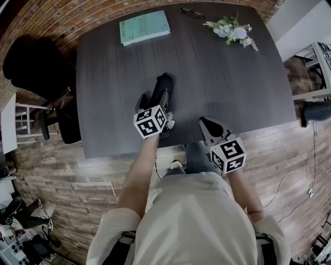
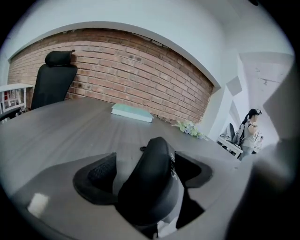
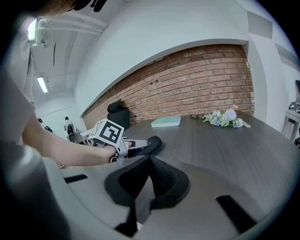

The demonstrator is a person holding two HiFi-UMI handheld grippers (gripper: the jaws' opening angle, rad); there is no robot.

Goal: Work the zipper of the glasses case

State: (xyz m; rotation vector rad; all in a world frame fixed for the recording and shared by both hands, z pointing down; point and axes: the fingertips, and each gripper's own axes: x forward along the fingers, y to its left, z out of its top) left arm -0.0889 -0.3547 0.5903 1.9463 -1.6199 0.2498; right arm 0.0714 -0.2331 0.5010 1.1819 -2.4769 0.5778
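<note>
Glasses case [image 1: 164, 84] sits loose between parted jaws of left tool [image 2: 145, 171]; right tool [image 3: 149, 164] closed.

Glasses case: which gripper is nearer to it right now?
Left. The left gripper has its open jaws either side of the glasses case. The right gripper is shut, off to the case's right near the front edge of the table.

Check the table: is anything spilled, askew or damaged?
Nothing stands out. The glasses case lies between the open jaws of the left tool; the book, flowers and spectacles sit tidily at the far edge of the table.
</note>
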